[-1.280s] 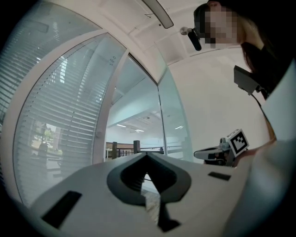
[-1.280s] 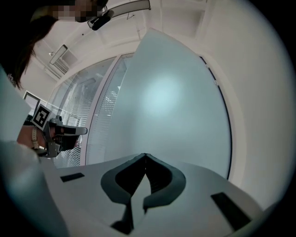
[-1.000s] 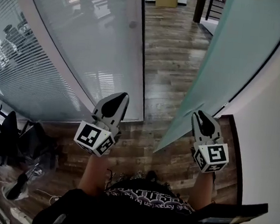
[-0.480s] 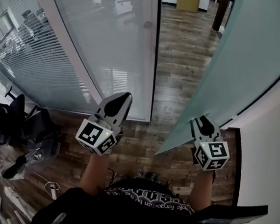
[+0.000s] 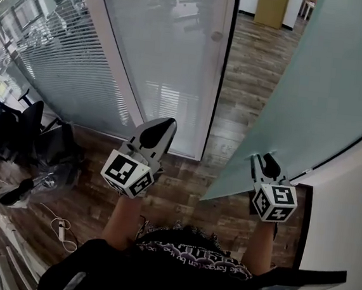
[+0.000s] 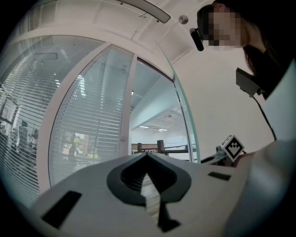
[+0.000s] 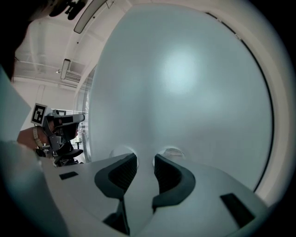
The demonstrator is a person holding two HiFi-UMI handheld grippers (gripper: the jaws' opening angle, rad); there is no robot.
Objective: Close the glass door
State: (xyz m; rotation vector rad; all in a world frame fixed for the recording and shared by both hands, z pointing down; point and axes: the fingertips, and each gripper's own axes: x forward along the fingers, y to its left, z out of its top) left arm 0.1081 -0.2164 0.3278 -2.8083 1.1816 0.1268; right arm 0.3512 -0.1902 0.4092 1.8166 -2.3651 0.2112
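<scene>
The frosted glass door stands swung open at the right, and its pale panel fills the right gripper view. My right gripper is at the door's lower part near its free edge. Its jaws have just been opening and stand apart, tips close to the glass, nothing between them. My left gripper hovers shut in front of the doorway, holding nothing. Its jaws meet along a zigzag seam. The doorway opening lies ahead of it.
A fixed glass wall with blinds and its dark frame edge bound the doorway on the left. Wood floor runs beyond. Office chairs and cables lie at the left. A white wall stands at the right.
My right gripper's jaws have parted, and it has shifted a little along the door's lower part. The left gripper has stayed nearly where it was. The head view has swung to the left.
</scene>
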